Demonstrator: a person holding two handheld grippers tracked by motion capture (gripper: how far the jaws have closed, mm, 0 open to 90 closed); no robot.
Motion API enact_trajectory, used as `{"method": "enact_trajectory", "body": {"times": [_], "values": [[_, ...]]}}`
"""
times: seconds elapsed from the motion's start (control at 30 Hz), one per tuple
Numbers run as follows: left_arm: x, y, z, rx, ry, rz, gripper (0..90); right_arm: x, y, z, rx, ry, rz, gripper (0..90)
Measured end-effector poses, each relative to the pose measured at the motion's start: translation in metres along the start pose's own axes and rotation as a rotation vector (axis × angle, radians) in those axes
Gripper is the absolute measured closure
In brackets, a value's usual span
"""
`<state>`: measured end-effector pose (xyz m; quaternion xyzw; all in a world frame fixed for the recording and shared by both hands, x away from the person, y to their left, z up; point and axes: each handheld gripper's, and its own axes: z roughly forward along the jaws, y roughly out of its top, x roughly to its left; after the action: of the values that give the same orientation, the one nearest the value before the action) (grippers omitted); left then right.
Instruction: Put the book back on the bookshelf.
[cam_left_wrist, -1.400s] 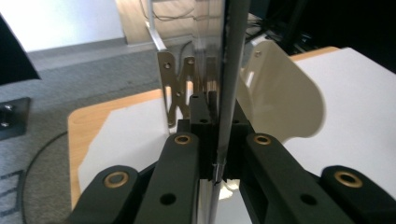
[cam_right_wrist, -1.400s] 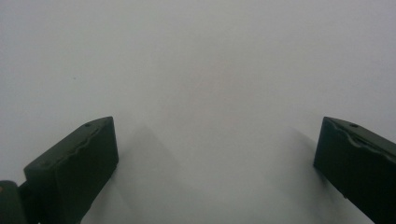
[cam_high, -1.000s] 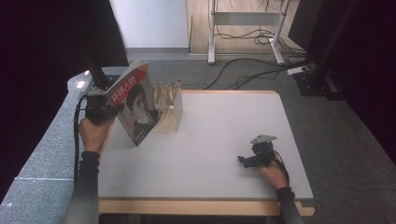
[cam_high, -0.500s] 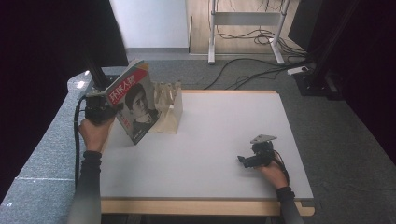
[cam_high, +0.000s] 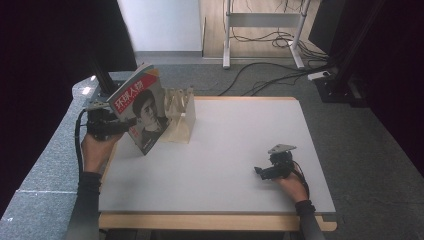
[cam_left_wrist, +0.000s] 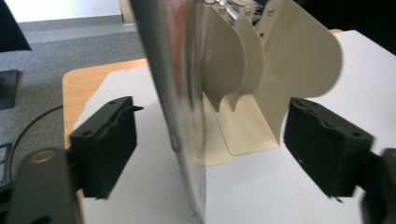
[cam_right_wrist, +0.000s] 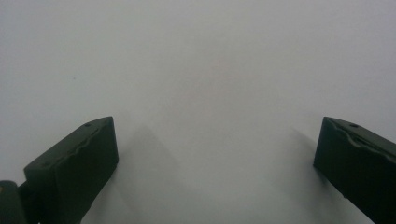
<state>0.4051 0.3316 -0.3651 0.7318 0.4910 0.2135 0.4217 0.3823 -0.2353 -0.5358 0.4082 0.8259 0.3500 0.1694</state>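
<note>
1. The magazine (cam_high: 142, 114) stands on its lower edge at the far left of the white table (cam_high: 225, 165), tilted, its cover with a portrait and a red title band facing the person
2. It leans against the cream metal file rack (cam_high: 179, 116), whose curved dividers rise just beyond it
3. The left gripper (cam_high: 120, 123) sits at the magazine's left edge; its jaws have just been opening and now stand spread wide
4. In the left gripper view the magazine (cam_left_wrist: 180, 112) runs edge-on between the two black jaws, with a gap on each side, so neither pad presses on it
5. The rack (cam_left_wrist: 280, 70) shows behind the magazine there
6. The right gripper (cam_high: 261, 171) rests near the table's front right, well apart from the magazine, its jaws spread over bare tabletop with nothing between them
</note>
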Motion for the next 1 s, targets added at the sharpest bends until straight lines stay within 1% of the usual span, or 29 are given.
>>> {"method": "enact_trajectory", "body": {"times": [0.03, 0.2, 0.27, 0.47, 0.57, 0.63, 0.73, 0.83, 1.0], "values": [[-0.002, -0.001, -0.002, 0.0, -0.003, 0.004, 14.3, 0.0, 0.0, 0.0, 0.0, 0.0, 0.0, 0.0], [-0.01, -0.01, -0.014, -0.005, -0.022, 0.032, 12.9, 0.0, 0.0, 0.0, 0.0, 0.0, 0.001, 0.0], [-0.014, -0.014, -0.02, -0.011, -0.045, 0.04, 11.8, 0.0, 0.0, 0.0, 0.0, 0.0, 0.001, 0.0], [-0.025, -0.026, -0.033, -0.031, -0.09, 0.049, 10.6, 0.0, 0.0, 0.0, 0.0, 0.0, 0.001, 0.0], [-0.033, -0.029, -0.036, -0.027, -0.104, 0.076, 9.3, 0.0, 0.0, 0.0, 0.0, 0.0, 0.001, 0.0], [-0.039, -0.03, -0.035, -0.024, -0.119, 0.092, 7.8, 0.0, 0.0, 0.0, 0.0, 0.0, 0.001, 0.0], [-0.047, -0.031, -0.031, -0.024, -0.141, 0.104, 4.1, 0.0, 0.0, 0.0, 0.0, 0.0, 0.001, 0.0], [-0.057, -0.032, -0.021, -0.011, -0.16, 0.122, 0.1, 0.0, 0.0, 0.0, 0.0, -0.001, 0.001, 0.0], [-0.075, -0.035, -0.004, 0.011, -0.205, 0.159, 0.0, 0.0, 0.0, 0.0, 0.001, -0.001, 0.002, 0.0]]}}
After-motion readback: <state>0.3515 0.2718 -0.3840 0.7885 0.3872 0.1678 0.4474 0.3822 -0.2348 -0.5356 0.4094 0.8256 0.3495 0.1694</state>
